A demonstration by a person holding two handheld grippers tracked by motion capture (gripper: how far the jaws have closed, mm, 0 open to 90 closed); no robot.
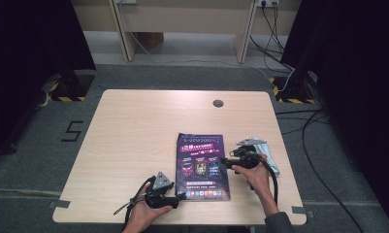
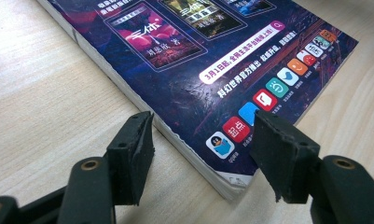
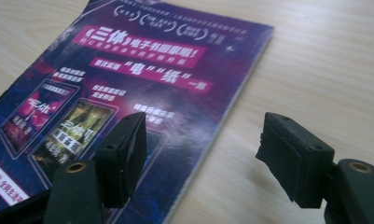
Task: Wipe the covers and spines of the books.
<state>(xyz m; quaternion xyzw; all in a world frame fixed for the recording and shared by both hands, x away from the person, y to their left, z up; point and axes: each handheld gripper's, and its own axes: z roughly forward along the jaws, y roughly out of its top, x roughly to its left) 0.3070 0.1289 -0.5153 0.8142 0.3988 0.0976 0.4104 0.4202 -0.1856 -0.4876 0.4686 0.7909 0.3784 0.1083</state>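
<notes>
A closed magazine (image 1: pixel 202 165) with a dark purple cover lies flat on the light wooden table (image 1: pixel 134 131), near the front edge and right of centre. My left gripper (image 1: pixel 181 196) lies low at the magazine's near left corner. In the left gripper view its jaws (image 2: pixel 201 121) stand open astride that corner of the magazine (image 2: pixel 198 70), one beside the spine and one over the cover, with no pad pressing. My right gripper (image 1: pixel 223 160) is at the magazine's right edge. In the right gripper view it (image 3: pixel 203 130) is open above the edge of the magazine (image 3: pixel 142 79), holding nothing.
A grey and white folded thing (image 1: pixel 262 150) lies on the table just right of my right hand. A round cable hole (image 1: pixel 218 103) sits near the table's far edge. Cables (image 1: pixel 308 145) run over the floor at the right, and a wooden desk frame (image 1: pixel 182 24) stands beyond the table.
</notes>
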